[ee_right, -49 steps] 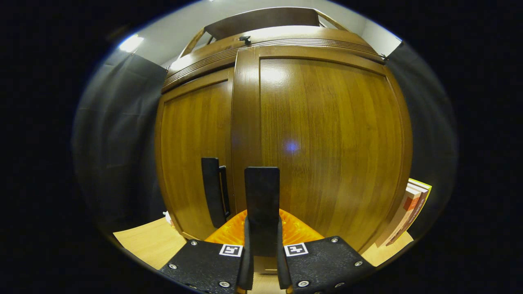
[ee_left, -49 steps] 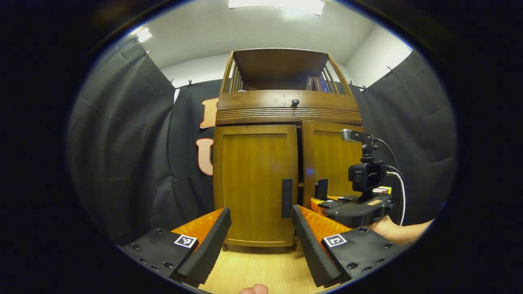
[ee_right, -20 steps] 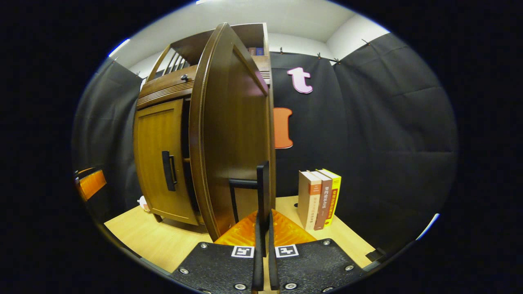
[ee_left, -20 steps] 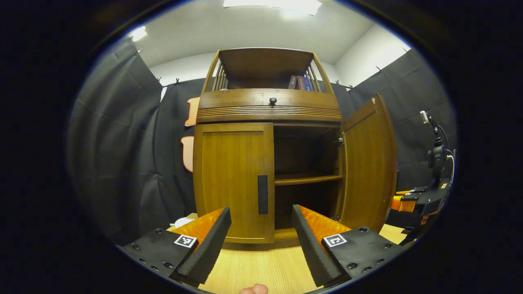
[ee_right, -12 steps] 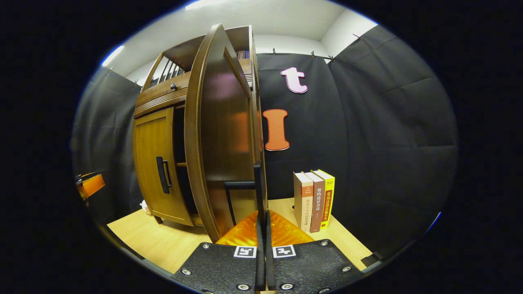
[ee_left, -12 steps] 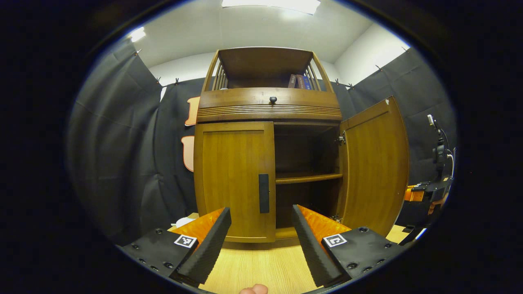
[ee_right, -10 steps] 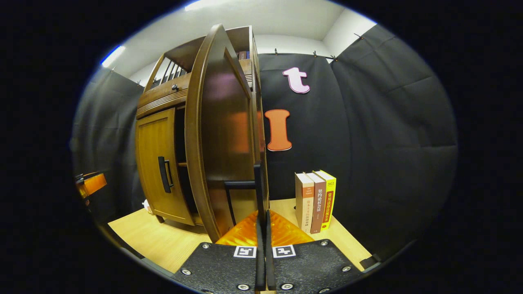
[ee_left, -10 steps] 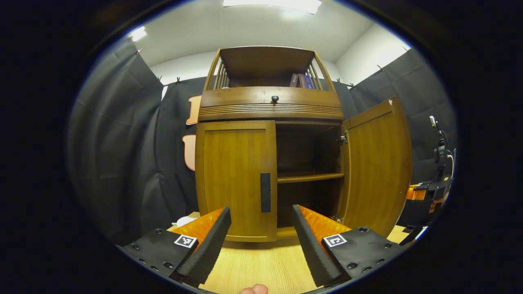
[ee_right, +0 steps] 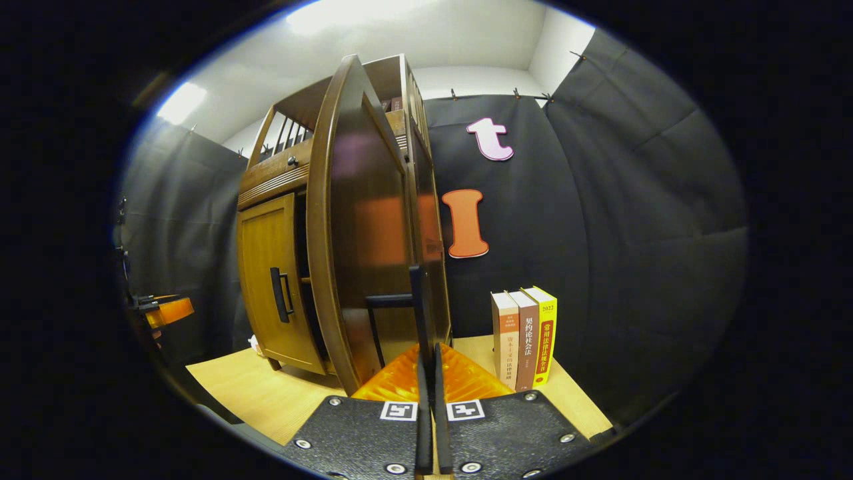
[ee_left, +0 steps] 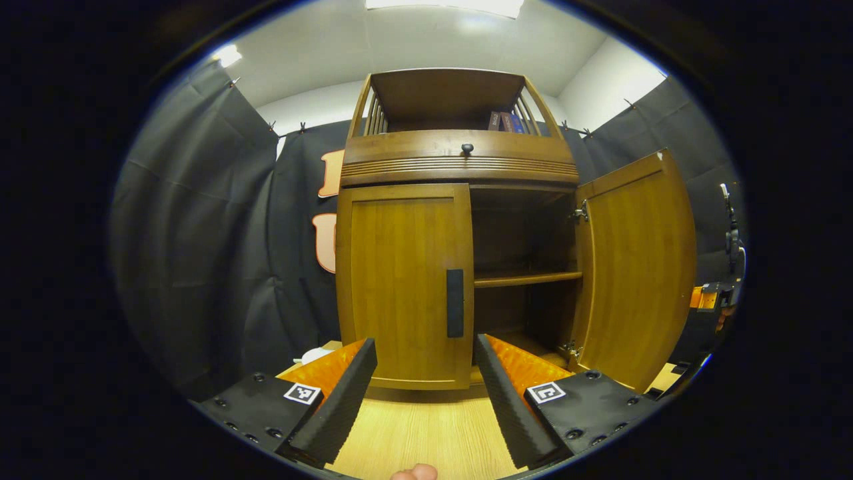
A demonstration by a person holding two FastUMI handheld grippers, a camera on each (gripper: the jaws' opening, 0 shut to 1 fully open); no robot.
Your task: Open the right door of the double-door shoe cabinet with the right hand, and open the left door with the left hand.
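While the right gripper [ee_right: 426, 373] is clamped on the handle [ee_right: 416, 303] of the wide-open right door [ee_left: 633, 267], the left gripper [ee_left: 426, 373] hangs open at bottom centre, short of the shut left door [ee_left: 403, 287]. Its fingers should straddle that door's handle [ee_left: 455, 303], close squarely, then pull in an arc leftward.
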